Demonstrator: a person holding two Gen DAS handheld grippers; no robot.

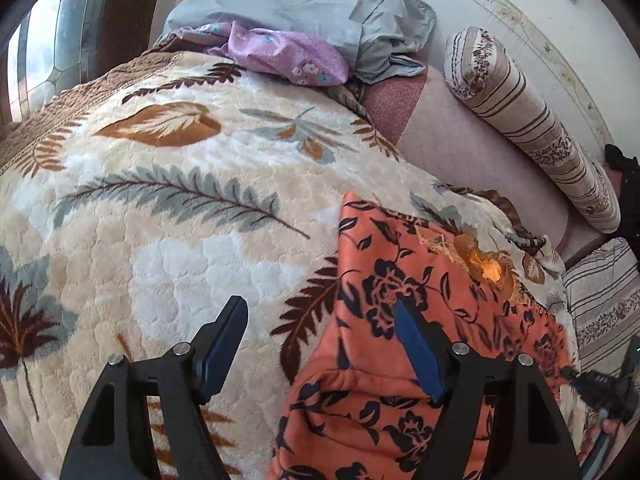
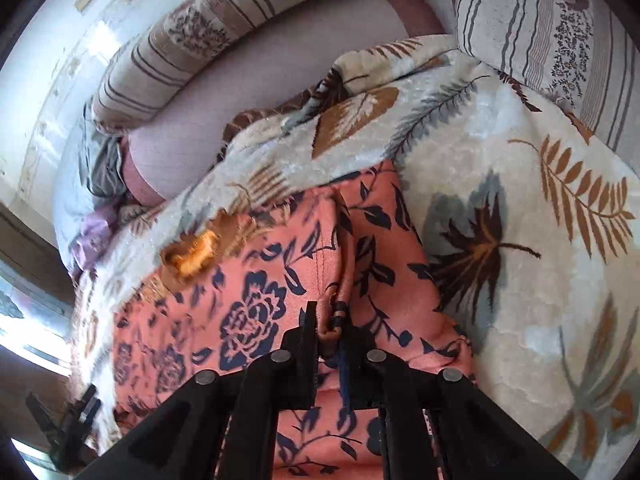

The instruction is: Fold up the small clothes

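One small garment [image 1: 404,320], orange with dark flowers, lies on the leaf-patterned blanket [image 1: 168,200] that covers the bed. The right gripper [image 2: 329,330] is pressed together on a bunched fold of that garment along its raised middle seam, and the cloth runs away from it toward twelve o'clock, so the long axis lies straight ahead of the pinch. The left gripper [image 1: 320,344] stands spread and holds nothing; the garment sits under its right finger and reaches off to about two o'clock, while its left finger hangs over bare blanket. I'd judge the right hand is the one in charge of the fold, with the left near enough to catch the free edge on its right side. By count: one orange garment, two grippers, one blanket, one long striped bolster [image 1: 532,128] at the wall, one striped pillow [image 2: 552,40], and a grey pillow [image 1: 304,4] with a lilac cloth [image 1: 280,52] against it.
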